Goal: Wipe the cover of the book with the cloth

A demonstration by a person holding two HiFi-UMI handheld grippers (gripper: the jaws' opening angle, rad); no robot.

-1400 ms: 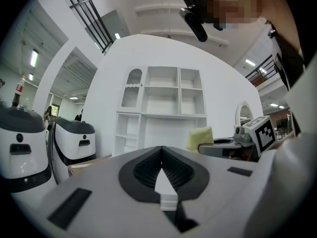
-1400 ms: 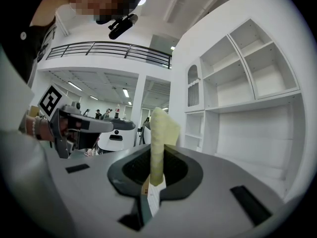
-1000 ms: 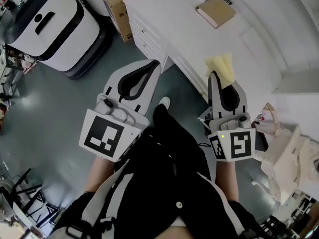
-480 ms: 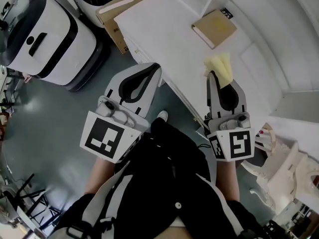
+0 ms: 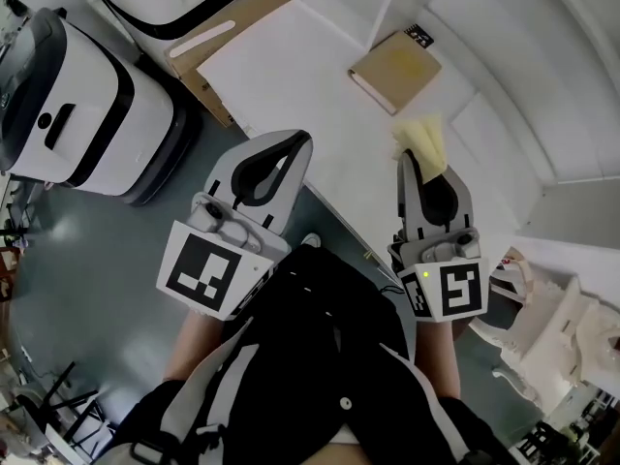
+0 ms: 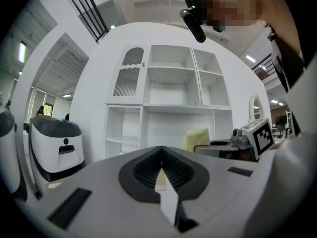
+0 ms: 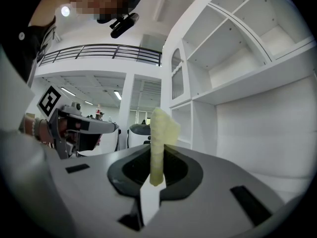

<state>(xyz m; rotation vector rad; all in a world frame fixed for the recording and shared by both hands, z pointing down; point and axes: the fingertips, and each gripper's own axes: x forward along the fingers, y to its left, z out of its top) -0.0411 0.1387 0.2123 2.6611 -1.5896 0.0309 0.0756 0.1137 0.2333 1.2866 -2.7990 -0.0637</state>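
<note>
**— What's different from a second ago?**

— I've closed in on the white table (image 5: pixel 281 76). A second ago its edge lay ahead of both grippers; now the tips of both reach over the tabletop, and the book (image 5: pixel 395 66) sits nearer to me in the head view.

**— Where exactly is the book?**

— Flat on the tabletop towards the back, beside the upright of the white shelving (image 6: pixel 168 98), cover up. It's ahead of my right side, with nothing touching it.

**— And your hands?**

— My right gripper (image 5: pixel 407 155) is clamped on the yellow cloth (image 5: pixel 423 143), which stands up folded between the jaws with its free end poking past the tips towards the book. My left gripper (image 5: pixel 300 139) is closed tight with nothing in it.

**— So what does that mean for the wiping?**

— It hasn't begun. I judge the approach nearly done: the cloth still has to come down onto the cover, and my empty left could steady the book.
</note>
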